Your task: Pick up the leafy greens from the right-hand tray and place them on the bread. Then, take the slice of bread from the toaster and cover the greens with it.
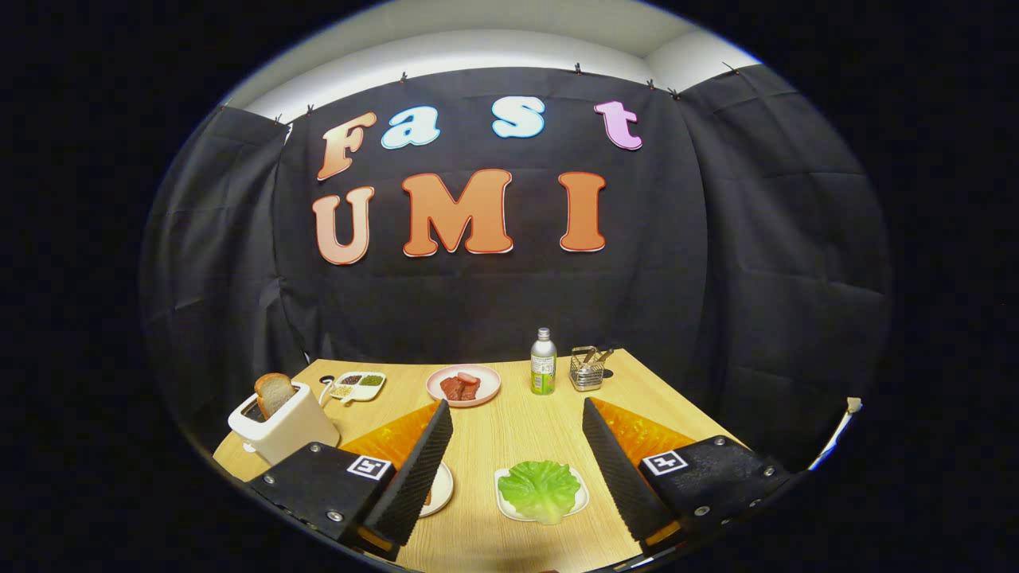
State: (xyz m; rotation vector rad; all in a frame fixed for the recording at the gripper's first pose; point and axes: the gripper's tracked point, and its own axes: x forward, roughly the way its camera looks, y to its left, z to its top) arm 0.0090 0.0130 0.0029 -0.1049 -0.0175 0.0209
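Your claw [516, 414] is spread wide and gripping nothing, hovering above the bench [509, 434]. Right between the fingers and a bit ahead sits the greens [540, 490] on a white tray [505, 504], untouched. Just beside your left finger you can see the edge of a plate [440, 487], mostly hidden, so can't tell what's on it. Further out on the left there's the toaster [283, 422] with a bread slice [273, 393] poking up out of it. Beyond that, a small dish of beans [358, 384], a pink plate of meat [462, 385], a bottle [543, 362] and a wire basket [587, 368] near the bench's far edge.
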